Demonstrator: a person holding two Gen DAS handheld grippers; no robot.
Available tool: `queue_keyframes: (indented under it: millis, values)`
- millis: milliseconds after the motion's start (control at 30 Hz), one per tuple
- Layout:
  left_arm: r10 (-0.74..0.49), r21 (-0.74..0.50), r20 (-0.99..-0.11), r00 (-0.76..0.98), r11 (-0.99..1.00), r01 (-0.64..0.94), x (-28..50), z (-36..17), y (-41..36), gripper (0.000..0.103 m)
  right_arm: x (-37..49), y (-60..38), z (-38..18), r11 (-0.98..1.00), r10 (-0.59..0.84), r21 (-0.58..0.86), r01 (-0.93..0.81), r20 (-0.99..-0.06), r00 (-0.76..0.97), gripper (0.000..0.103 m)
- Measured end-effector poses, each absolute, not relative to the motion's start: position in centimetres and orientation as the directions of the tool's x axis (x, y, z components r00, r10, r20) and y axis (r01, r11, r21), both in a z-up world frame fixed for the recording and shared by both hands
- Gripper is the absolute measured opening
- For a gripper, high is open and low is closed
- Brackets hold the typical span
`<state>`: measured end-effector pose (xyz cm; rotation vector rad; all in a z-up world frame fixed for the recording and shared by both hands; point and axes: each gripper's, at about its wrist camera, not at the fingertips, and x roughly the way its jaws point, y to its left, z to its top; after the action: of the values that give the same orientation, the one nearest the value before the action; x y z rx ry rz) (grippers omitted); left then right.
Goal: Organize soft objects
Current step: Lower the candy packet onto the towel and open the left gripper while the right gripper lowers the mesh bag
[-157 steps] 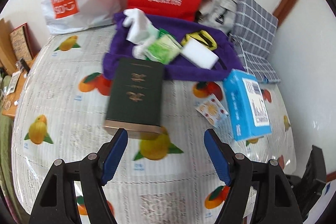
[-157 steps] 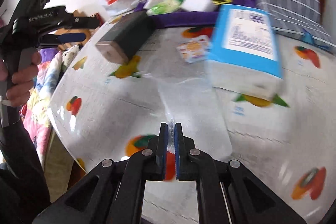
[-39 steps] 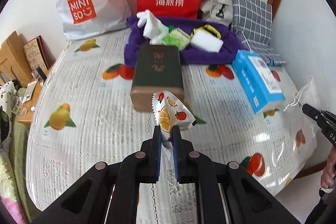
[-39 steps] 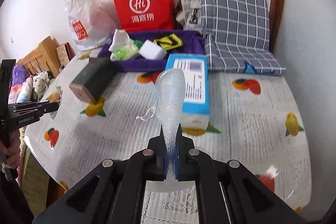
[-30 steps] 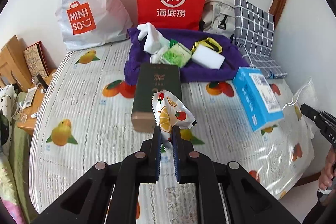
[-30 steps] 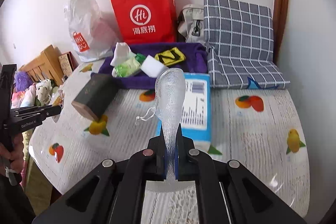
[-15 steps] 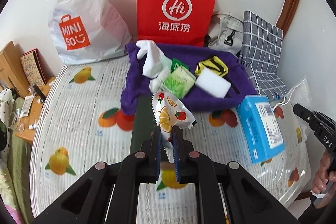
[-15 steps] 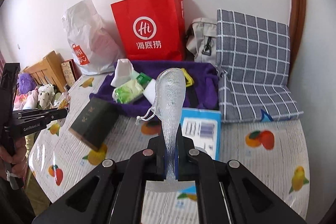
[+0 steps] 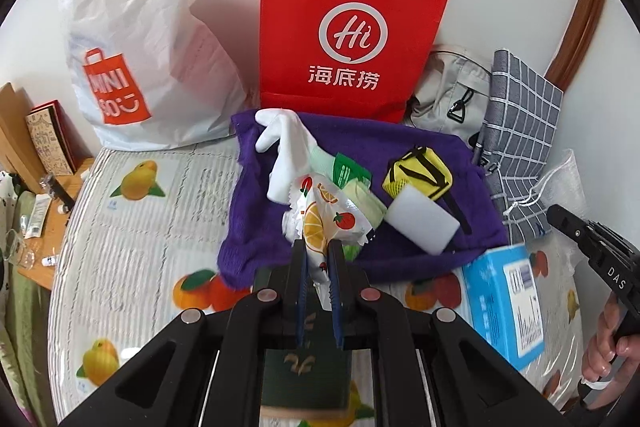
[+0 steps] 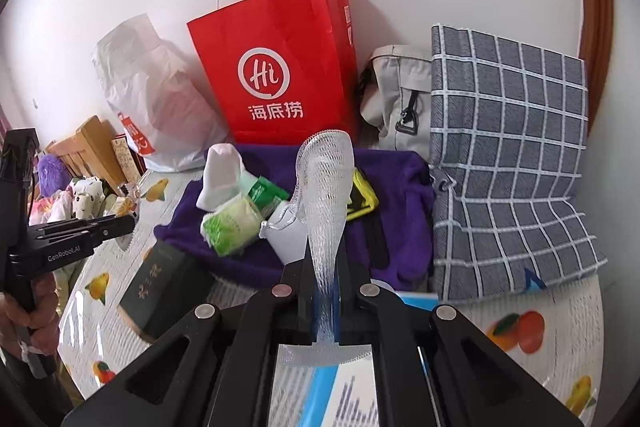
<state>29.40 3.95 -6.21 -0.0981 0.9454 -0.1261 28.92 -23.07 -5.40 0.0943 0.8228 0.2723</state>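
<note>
Left gripper (image 9: 318, 259) sits bottom centre of its own view, pointing up-frame toward the purple cloth (image 9: 420, 147), jaws pinched tight on a fruit-print packet (image 9: 326, 217). The packet sticks straight up out of the blue pads, crinkled, and its top overlaps the white sock (image 9: 286, 147) and the green pack (image 9: 362, 201) on the cloth. Can't tell if it's actually touching them or just held in front.

Right gripper (image 10: 324, 291) is in the same kind of pose, bottom centre of its view, aimed level at the cloth pile, jaws clamped on a clear mesh bag (image 10: 326, 183). The bag stands up tall from the pads with its rounded end at mid-frame, drawstring dangling off to the left.

In the right view the left gripper shows at the left edge, held level in a hand (image 10: 24, 311) wrapped around the grip. In the left view the right one pokes in from the right edge, mesh bag hanging off its tip.

Other stuff: white sponge (image 9: 424, 223) and yellow pouch (image 9: 418, 173) on the cloth, dark green box (image 10: 164, 287) and blue box (image 9: 506, 301) on the fruit-print tablecloth (image 9: 132, 247) in front, red bag (image 9: 348, 27) at the back.
</note>
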Motion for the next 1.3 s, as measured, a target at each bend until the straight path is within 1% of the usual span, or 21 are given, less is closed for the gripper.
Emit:
queue_keyframes:
  millis: [200,367,500,733,867,1033,1233,1300]
  values:
    - [-0.15,-0.129,-0.803,0.577,0.989,0.077,32.0,-6.6,3.0,0.01,32.0,-23.0,-5.7,0.961,0.277,0.188,-0.204,-0.714,0.643,0.005]
    - [-0.147,-0.12,-0.802,0.579,0.989,0.086,33.9,-6.7,2.4,0.011,34.2,-23.1,-5.9,0.951,0.309,0.231,-0.206,-0.71,0.633,0.005]
    - [-0.158,-0.13,-0.802,0.576,0.987,0.09,35.4,-7.1,2.1,0.011,35.8,-23.1,-6.5,0.955,0.295,0.22,-0.197,-0.716,0.632,0.005]
    - [-0.166,-0.15,-0.821,0.546,0.986,0.075,38.0,-8.8,2.5,0.011,38.1,-24.0,-9.8,0.962,0.274,0.223,-0.16,-0.761,0.588,0.005]
    - [-0.192,-0.182,-0.83,0.523,0.981,0.071,39.6,-10.2,2.6,0.012,39.1,-23.9,-11.4,0.961,0.275,0.209,-0.181,-0.785,0.555,0.007]
    - [-0.191,-0.167,-0.844,0.501,0.982,0.092,40.4,-11.2,2.2,0.014,39.8,-23.5,-12.8,0.96,0.272,0.192,-0.203,-0.808,0.523,0.009]
    - [-0.197,-0.179,-0.856,0.478,0.98,0.083,41.2,-12.6,2.3,0.014,40.5,-23.1,-14.5,0.952,0.298,0.224,-0.207,-0.829,0.473,0.009]
    - [-0.212,-0.195,-0.856,0.471,0.977,0.084,41.3,-12.8,2.3,0.016,40.6,-23.0,-14.8,0.952,0.299,0.225,-0.208,-0.833,0.465,0.009]
